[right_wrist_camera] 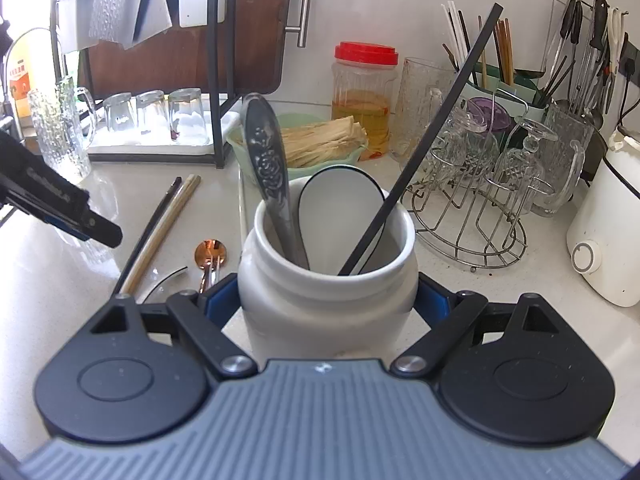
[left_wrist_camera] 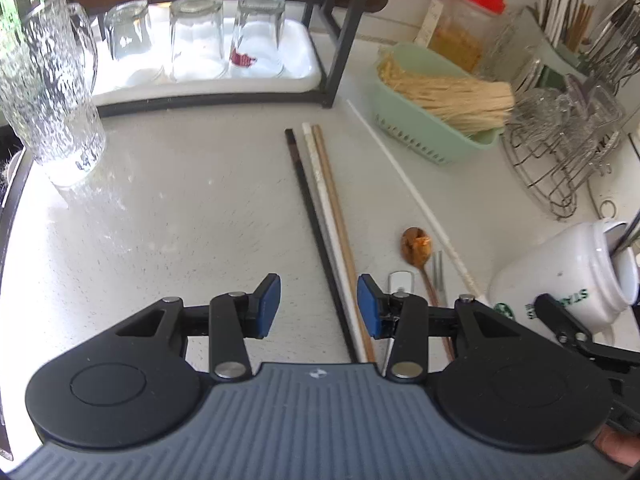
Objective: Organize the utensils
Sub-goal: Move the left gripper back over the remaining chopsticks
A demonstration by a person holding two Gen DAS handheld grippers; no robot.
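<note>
Left fingers [left_wrist_camera: 318, 306] spread over the near ends of three chopsticks; right fingers [right_wrist_camera: 328, 300] bracket the white ceramic utensil jar [right_wrist_camera: 326, 276].

The black [left_wrist_camera: 310, 216], white [left_wrist_camera: 325, 208] and tan wooden chopstick [left_wrist_camera: 335, 208] lie side by side on the pale counter [left_wrist_camera: 180, 208], long axes running from between the blue pads toward 12 o'clock, slightly to 11. The bundle sits nearer the right pad [left_wrist_camera: 370, 306], so the left hand is the closer one. The jar lies at 3 o'clock; whether its pads press, I cannot tell.
</note>
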